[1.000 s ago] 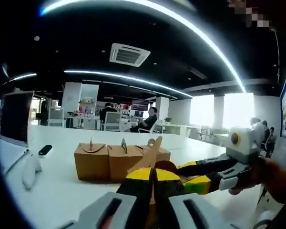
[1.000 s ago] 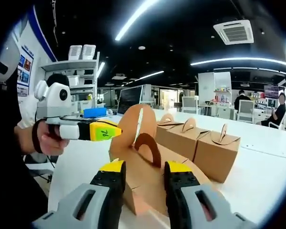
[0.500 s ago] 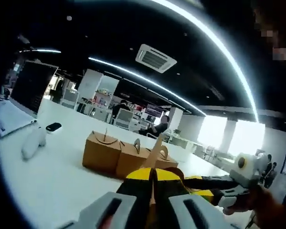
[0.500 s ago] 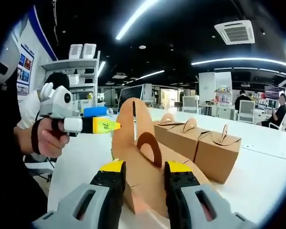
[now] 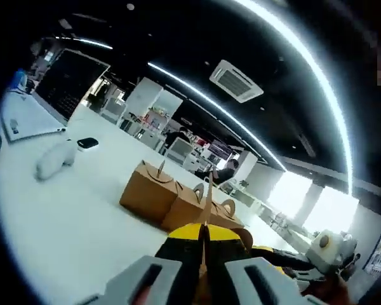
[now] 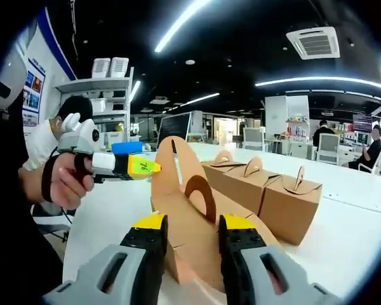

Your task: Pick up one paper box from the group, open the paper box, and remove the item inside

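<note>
In the left gripper view, the left gripper (image 5: 203, 244) is pinched shut on a thin brown flap (image 5: 207, 197) of the box. Three more boxes (image 5: 178, 202) sit in a row on the white table (image 5: 63, 216) behind it. A white controller (image 5: 56, 159) and a dark phone (image 5: 87, 143) lie far off to the left. The right gripper (image 5: 305, 264) pokes in low on the right.

In the right gripper view, the right gripper (image 6: 189, 236) has its jaws on both sides of the box (image 6: 190, 222), and I cannot tell if they squeeze it. Its flap stands up tall. The left gripper holds the flap's edge, with a hand (image 6: 57, 181) around it. The row of boxes sits just behind.
</note>
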